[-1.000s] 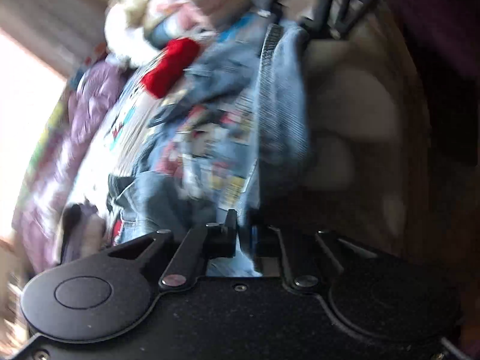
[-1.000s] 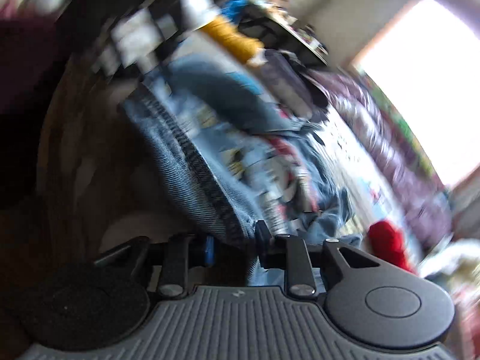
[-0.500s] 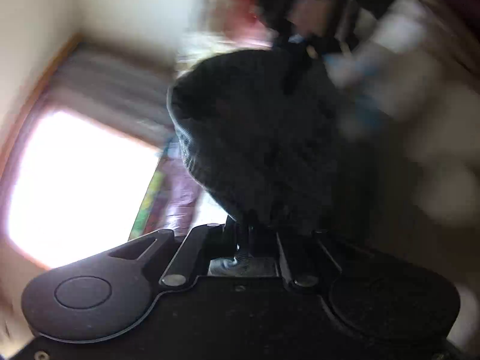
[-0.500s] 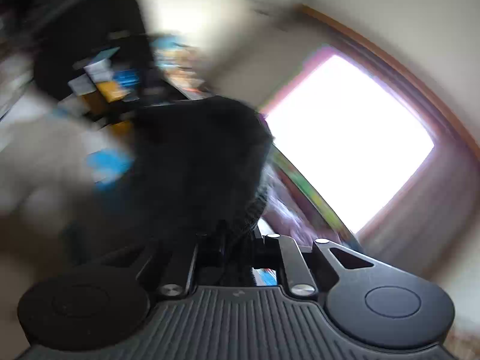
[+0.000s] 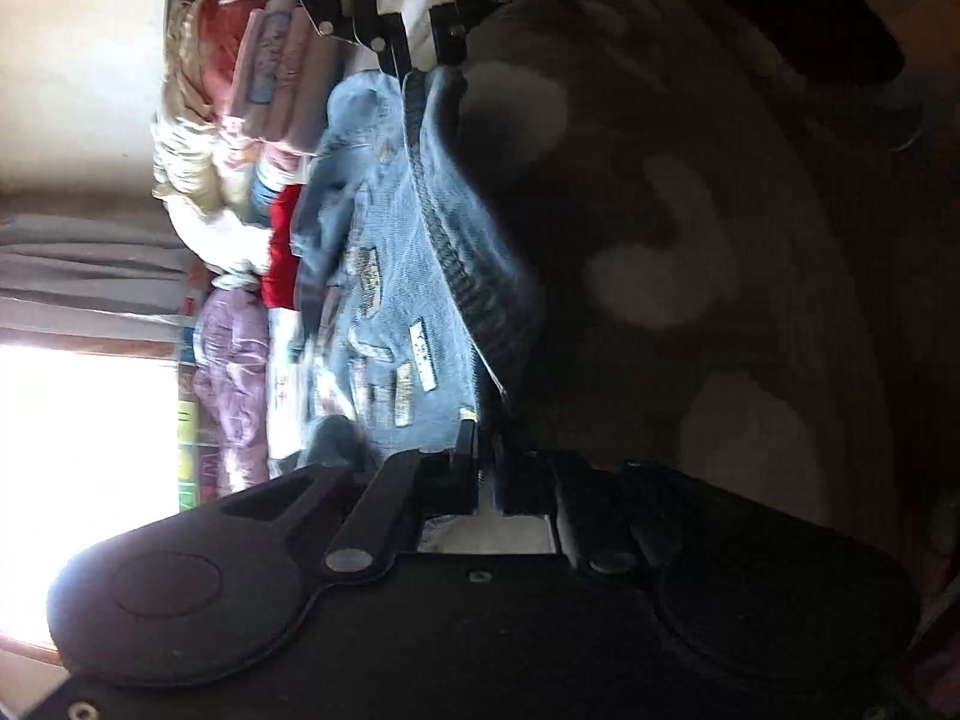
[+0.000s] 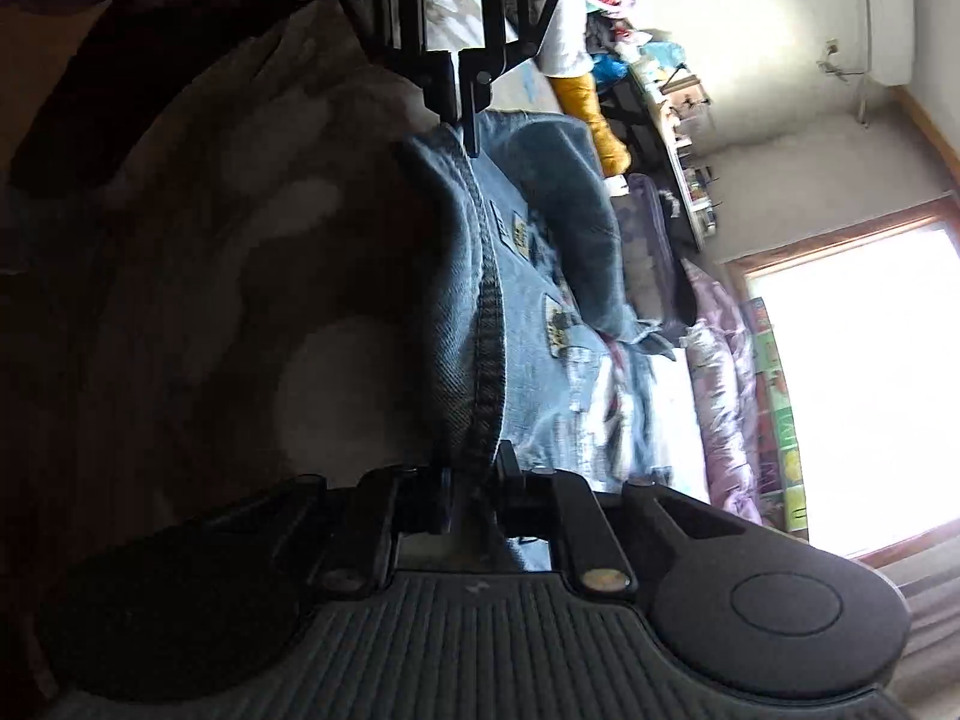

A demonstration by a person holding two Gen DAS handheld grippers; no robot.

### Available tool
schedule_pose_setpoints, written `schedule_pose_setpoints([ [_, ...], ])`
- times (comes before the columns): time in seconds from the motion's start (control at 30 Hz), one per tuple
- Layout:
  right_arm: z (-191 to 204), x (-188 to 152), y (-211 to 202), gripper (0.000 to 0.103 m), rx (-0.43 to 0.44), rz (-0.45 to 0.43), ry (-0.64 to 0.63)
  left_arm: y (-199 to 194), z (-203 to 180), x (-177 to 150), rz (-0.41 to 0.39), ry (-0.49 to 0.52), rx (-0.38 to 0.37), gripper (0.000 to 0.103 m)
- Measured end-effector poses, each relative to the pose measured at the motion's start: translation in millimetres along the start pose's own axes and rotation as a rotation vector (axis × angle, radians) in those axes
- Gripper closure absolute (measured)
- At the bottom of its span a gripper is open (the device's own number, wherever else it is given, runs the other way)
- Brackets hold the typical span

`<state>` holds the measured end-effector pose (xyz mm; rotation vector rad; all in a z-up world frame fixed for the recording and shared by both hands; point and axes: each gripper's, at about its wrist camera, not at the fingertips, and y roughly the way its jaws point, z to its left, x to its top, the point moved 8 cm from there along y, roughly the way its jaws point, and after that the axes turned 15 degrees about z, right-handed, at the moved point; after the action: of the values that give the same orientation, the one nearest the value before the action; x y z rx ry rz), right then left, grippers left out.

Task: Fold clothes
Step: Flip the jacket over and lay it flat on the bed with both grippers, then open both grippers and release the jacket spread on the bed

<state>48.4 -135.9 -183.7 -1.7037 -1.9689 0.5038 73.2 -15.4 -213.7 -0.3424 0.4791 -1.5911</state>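
A blue denim garment with sewn patches point(image 5: 390, 276) point(image 6: 528, 276) lies spread over the bed, its ribbed hem band stretched between my two grippers. In the left wrist view my left gripper point(image 5: 486, 468) is shut on one end of the hem. At the top of that view, my right gripper point(image 5: 420, 60) pinches the other end. The right wrist view mirrors this: the right gripper point(image 6: 474, 474) is shut on the hem band and the left gripper point(image 6: 462, 102) clamps the far end. Both views are rolled sideways.
Brown fabric with pale spots point(image 5: 660, 276) point(image 6: 240, 276) fills the dark side. Beyond the denim are a red garment point(image 5: 282, 252), a pile of clothes point(image 5: 240, 120), a yellow garment point(image 6: 591, 114), a purple quilt point(image 5: 234, 360) point(image 6: 720, 372), cluttered shelves point(image 6: 678, 120) and a bright window point(image 6: 852, 384).
Half a second ago the garment hung raised and dark against the window. Both grippers have since dropped and rolled, and the denim is spread out over the bed, still gripped at both ends.
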Motion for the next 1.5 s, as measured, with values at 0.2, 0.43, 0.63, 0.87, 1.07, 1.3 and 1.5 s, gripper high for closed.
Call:
schedule_pose_setpoints([
  [0.2, 0.4, -16.3, -33.6, 0.082, 0.076, -0.017, -0.015, -30.4, 32.9, -17.5, 0.027, -0.262, -0.189, 0.097],
  [0.43, -59.7, -9.2, -49.8, 0.081, 0.178, -0.068, 0.427, -30.4, 90.2, -1.9, 0.004, -0.828, -0.414, 0.092],
  [0.63, -71.2, 6.9, 15.0, 0.076, 0.354, 0.003, 0.919, 24.4, 74.8, 15.9, 0.129, -1.114, -0.563, 0.066],
  [0.87, -17.1, 9.2, 14.2, 0.075, 0.352, 0.02, 0.927, 17.6, 57.9, 10.8, 0.157, -1.192, -0.571, 0.066],
  [1.07, -41.1, -0.2, 6.1, 0.075, 0.32, -0.098, 1.082, -7.4, 79.8, -25.2, 0.024, -1.384, -0.62, 0.066],
  [1.3, -73.3, -18.1, 14.2, 0.075, 0.258, -0.156, 1.234, 9.9, 139.3, -99.7, -0.097, -1.722, -0.607, 0.065],
  [1.5, -91.2, -26.9, 48.3, 0.075, 0.272, -0.13, 1.328, 74.7, 167.9, -145.2, -0.037, -1.892, -0.606, 0.064],
])
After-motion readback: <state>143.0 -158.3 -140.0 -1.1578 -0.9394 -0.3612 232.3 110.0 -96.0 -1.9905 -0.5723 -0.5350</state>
